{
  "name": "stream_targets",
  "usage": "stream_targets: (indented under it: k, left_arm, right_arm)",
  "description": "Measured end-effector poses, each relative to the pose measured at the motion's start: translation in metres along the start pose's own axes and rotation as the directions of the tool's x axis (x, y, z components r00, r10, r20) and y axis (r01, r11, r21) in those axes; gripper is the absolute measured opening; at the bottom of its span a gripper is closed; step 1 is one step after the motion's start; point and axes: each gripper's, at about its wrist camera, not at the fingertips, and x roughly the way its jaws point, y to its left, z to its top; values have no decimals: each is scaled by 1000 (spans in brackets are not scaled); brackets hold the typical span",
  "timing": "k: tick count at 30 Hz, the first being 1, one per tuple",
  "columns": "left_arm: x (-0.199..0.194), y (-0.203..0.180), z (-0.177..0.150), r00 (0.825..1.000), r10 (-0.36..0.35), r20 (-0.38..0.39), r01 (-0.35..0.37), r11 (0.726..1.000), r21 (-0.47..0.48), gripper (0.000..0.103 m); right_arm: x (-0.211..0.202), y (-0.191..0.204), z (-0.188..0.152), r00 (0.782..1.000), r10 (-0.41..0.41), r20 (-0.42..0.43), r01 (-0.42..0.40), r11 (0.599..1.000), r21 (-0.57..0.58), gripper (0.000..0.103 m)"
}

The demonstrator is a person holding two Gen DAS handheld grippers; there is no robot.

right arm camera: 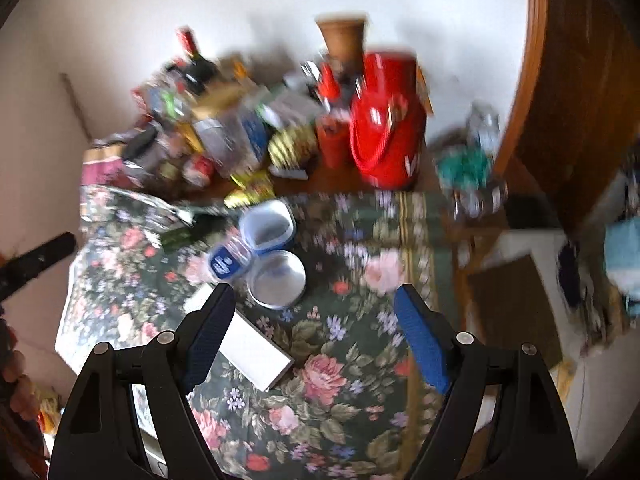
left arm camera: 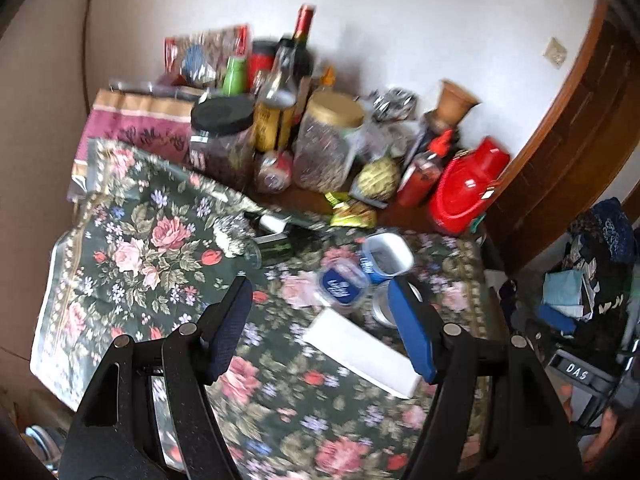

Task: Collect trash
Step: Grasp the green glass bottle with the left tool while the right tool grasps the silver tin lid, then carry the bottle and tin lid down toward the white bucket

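A floral tablecloth covered the table, which stood against a white wall beside a brown wooden door; jars, bottles and a red container crowded its far edge. My left gripper and my right gripper both hung above the cloth with jaws spread wide, holding nothing. The trash lay mid-table: a blue-rimmed tub, its blue lid, a round tin, a white flat box and a green bottle on its side. The left view alone showed a chair piled with clothes at right; the right view, heavily blurred, alone showed the tin entire and a dark mat on the floor.
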Motion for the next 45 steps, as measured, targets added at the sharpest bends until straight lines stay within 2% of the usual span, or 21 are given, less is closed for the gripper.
stream_targets:
  k: [4,8,13,20,24,26,27,29,31,33,36,39,45]
  left_arm:
    - [50,39,13,996,-32,-83,29,999,-41,69]
    - [103,70,18,984,-69,-165,54,994,-94,69]
    - [153,84,17,966,-120,-230,89,986,-140,69]
    - [192,87,13,955,-131,-265,86,980,-177,69]
    - [207,85,15,955,-128,-269,84,982,-167,69]
    - [209,80,18,961,-110,-253,77,987,-138,69]
    - [211,76,18,962,-100,-255,71,990,-121,69]
    - [215,71,21,965,-81,-250,60,994,-93,69]
    - [216,69,22,967,-69,-246,52,996,-74,69]
    - [221,63,24,968,-70,-243,57,996,-62,64]
    - [219,61,24,970,-67,-233,55,997,-59,64]
    - [206,59,23,975,-49,-217,40,998,-47,64]
    - [169,53,20,984,-37,-176,31,999,-32,64]
  right_arm:
    - [48,1,-2,994,4,-109,7,996,94,79]
    - [86,8,-3,985,0,-173,20,993,118,61]
    - [124,12,-4,975,11,-222,19,990,137,36]
    - [144,16,-4,972,-32,-233,52,995,82,25]
    - [151,15,-3,972,-37,-233,54,996,67,24]
    - [154,18,-2,974,-39,-221,53,997,58,23]
    - [154,17,-1,975,-43,-219,57,997,57,21]
    - [158,19,1,976,-74,-207,85,995,43,7]
    - [158,16,2,977,-79,-197,90,995,46,5]
    - [158,15,2,978,-81,-191,92,994,49,3]
    - [155,15,3,979,-79,-186,91,994,55,3]
    - [149,15,4,983,-71,-170,82,995,59,3]
    - [111,7,7,992,-58,-112,64,997,51,3]
